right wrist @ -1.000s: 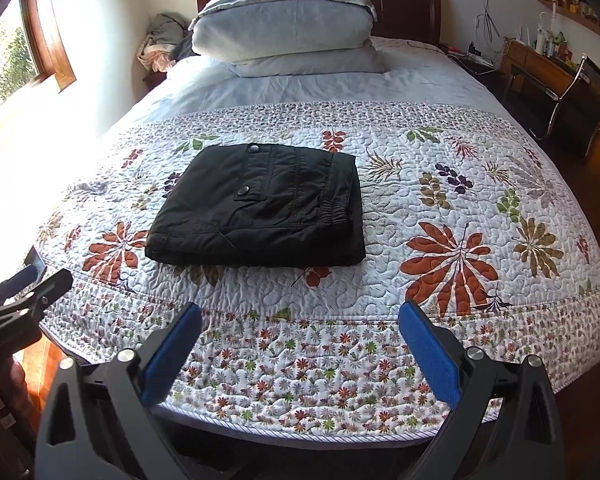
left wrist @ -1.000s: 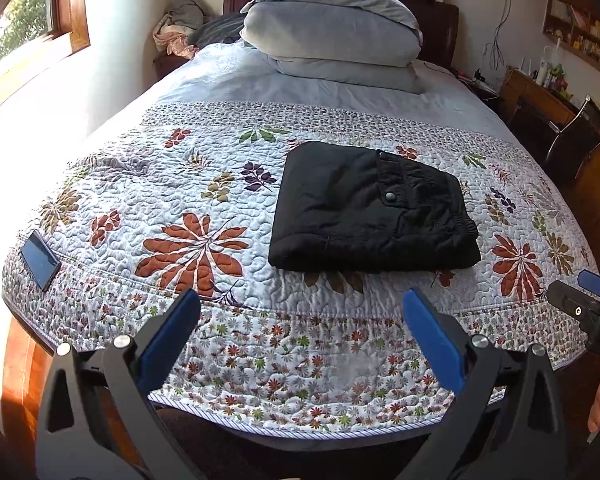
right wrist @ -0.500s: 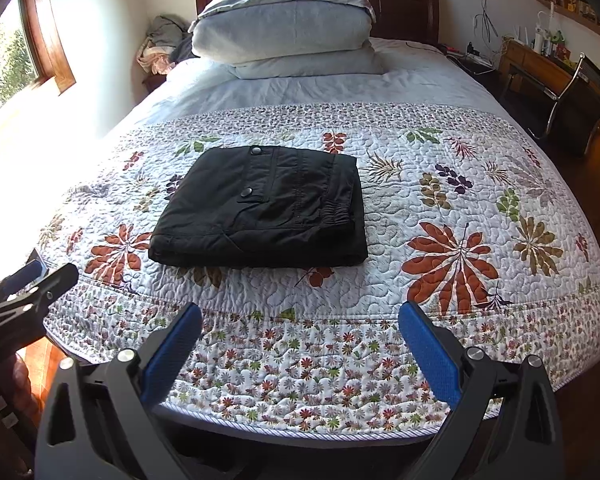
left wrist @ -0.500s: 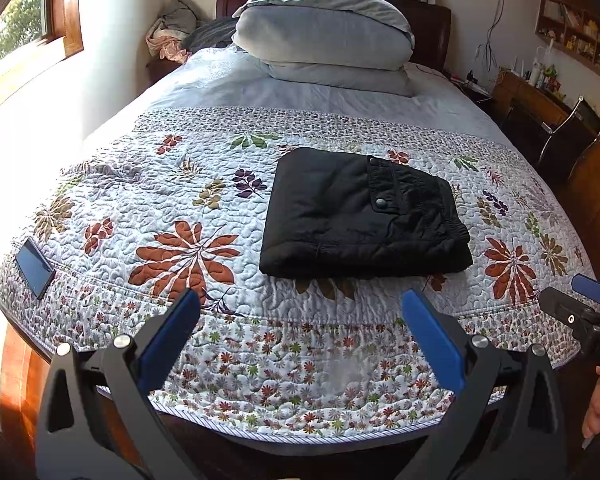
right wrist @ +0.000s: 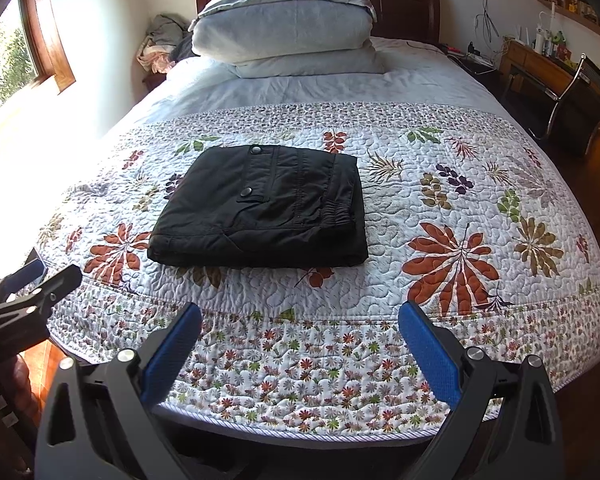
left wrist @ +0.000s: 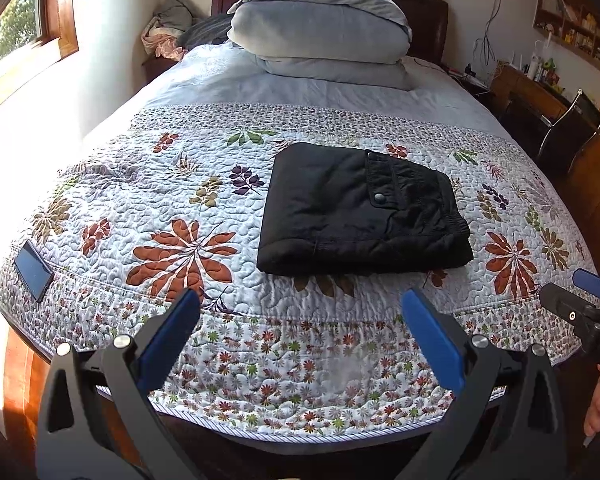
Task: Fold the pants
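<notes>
- Left wrist view: we are holding our left gripper [left wrist: 298, 322] with jaws wide and empty, off the bed's [left wrist: 300, 364] foot, since the black pants [left wrist: 360, 210] are lying folded on the quilt.
- Right wrist view: we are holding our right gripper [right wrist: 298, 326] likewise, jaws wide, well back from the pants [right wrist: 260, 208].

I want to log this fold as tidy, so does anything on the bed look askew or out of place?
Mostly tidy: the black pants lie in a compact folded rectangle on the quilt. One oddity: a phone sits at the quilt's left edge, close to slipping off.
</notes>
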`<state>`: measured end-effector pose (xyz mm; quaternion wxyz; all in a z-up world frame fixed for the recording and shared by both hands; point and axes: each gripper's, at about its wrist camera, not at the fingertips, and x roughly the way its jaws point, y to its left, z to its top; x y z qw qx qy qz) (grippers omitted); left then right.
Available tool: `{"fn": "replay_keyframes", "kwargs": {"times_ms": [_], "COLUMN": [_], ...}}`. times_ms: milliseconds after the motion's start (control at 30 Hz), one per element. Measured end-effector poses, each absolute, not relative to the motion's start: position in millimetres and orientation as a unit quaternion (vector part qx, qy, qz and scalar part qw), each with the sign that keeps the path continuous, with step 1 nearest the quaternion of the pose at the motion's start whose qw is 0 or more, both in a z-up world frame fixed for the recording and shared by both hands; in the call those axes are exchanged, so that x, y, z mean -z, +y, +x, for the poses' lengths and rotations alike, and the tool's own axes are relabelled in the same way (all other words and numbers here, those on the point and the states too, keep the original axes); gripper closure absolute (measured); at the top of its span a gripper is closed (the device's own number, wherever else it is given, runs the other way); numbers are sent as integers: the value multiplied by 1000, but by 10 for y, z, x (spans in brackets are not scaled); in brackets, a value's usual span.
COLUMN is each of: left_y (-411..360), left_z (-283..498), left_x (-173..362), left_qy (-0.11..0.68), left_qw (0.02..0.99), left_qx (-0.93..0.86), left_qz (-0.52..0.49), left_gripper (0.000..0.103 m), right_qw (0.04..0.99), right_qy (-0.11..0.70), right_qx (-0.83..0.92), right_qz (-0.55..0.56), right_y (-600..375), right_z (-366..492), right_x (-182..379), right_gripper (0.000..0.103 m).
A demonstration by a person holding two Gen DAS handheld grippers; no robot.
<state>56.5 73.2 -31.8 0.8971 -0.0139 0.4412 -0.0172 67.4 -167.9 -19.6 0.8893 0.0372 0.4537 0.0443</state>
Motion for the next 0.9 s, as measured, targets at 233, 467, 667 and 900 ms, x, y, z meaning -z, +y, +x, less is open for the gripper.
{"fn": "replay_keyframes", "kwargs": {"times_ms": [233, 467, 667, 900], "left_y": [735, 740, 742, 733], "left_z": [574, 582, 585, 581], "left_x": [330, 334, 335, 339], "left_qy": [443, 445, 445, 445], "left_qw": [896, 895, 895, 895], "left_qx": [15, 14, 14, 13], "left_qz": [-14, -13, -11, -10], "left_gripper": [3, 3, 3, 3], "right_qw": [889, 888, 889, 889], "right_qy": [455, 455, 455, 455], "right_qx": [-43, -43, -42, -41], "right_qz": [38, 39, 38, 38], "right_y": [-1710, -1716, -1716, -1724], "right_z": [695, 698, 699, 696], "right_x": [219, 228, 224, 240], "right_gripper": [4, 4, 4, 4]}}
